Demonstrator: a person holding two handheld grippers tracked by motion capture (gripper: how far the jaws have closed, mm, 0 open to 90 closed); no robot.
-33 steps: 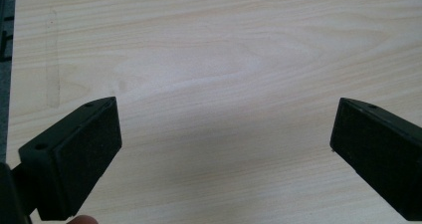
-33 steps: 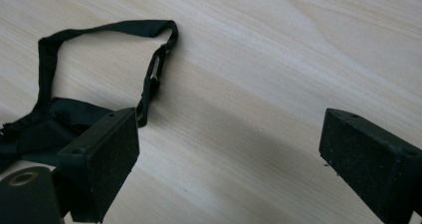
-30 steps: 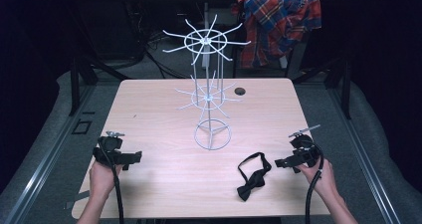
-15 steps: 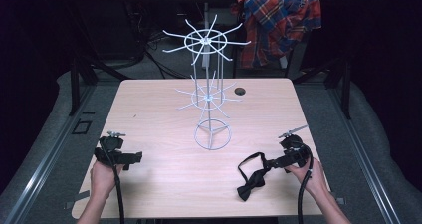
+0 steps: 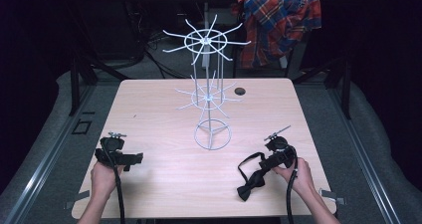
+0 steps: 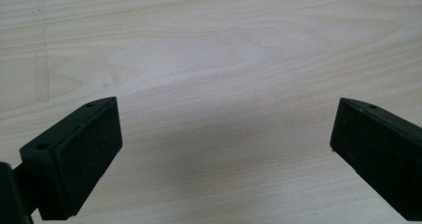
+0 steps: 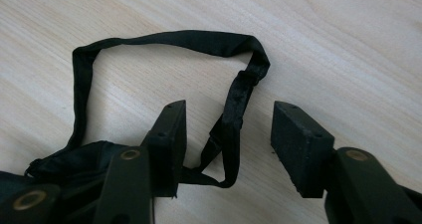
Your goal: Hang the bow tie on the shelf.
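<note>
Right hand-held gripper has just been closing, not yet clenched, around the black fabric bow tie's strap; I fear this thin strap slips out.

Both grippers, left and right, are matte black with blocky rectangular pads, brass-coloured screws and a black cable; forearms bare.

Your right gripper covers most of the soft black cloth bow tie in the right gripper view; the picture's bottom edge cuts off the rest. From the high view, the small dark round spot on the pale wooden table is too tiny to tell; maybe a hole. The top edge cuts off the red checked shirt.
</note>
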